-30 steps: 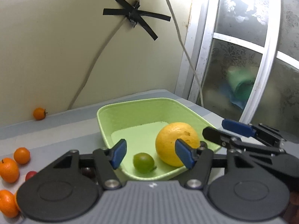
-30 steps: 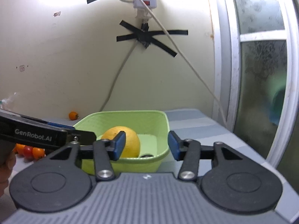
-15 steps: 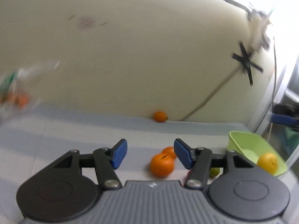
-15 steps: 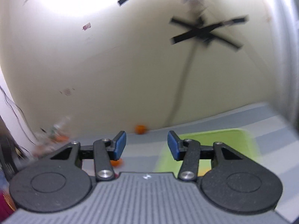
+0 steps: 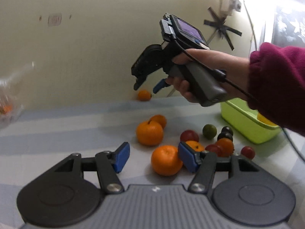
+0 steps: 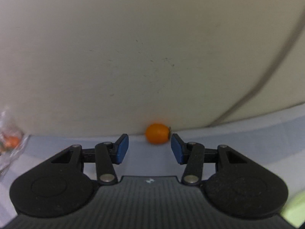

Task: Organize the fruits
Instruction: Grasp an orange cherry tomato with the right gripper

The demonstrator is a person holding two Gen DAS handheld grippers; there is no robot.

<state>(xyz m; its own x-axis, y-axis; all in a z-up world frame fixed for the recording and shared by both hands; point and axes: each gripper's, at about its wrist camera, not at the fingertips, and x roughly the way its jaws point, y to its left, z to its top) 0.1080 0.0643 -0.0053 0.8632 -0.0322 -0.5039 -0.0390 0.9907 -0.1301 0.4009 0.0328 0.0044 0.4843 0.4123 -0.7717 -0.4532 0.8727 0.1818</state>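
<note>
My left gripper [image 5: 154, 157] is open and empty, low over the table, with an orange mandarin [image 5: 166, 160] just ahead between its fingers. More mandarins [image 5: 149, 132], red and dark small fruits [image 5: 189, 135] and a green lime [image 5: 209, 131] lie in a cluster beyond. The green basket [image 5: 246, 121] stands at the right with a yellow fruit [image 5: 264, 118] inside. My right gripper [image 6: 149, 147] is open and empty, pointing at a lone small orange fruit [image 6: 157, 133] by the wall; it also shows in the left wrist view [image 5: 144, 94], with the right gripper [image 5: 146, 85] above it.
The cream wall [image 6: 152, 57] runs right behind the lone fruit. A cable [image 6: 266, 87] hangs down the wall at the right. A clear bag with orange fruit [image 5: 7, 105] lies at the far left. The table has a grey striped cloth [image 5: 66, 126].
Both grippers have swung left, away from the basket. The left now faces the fruit cluster on the table. The right now faces the lone orange fruit by the wall.
</note>
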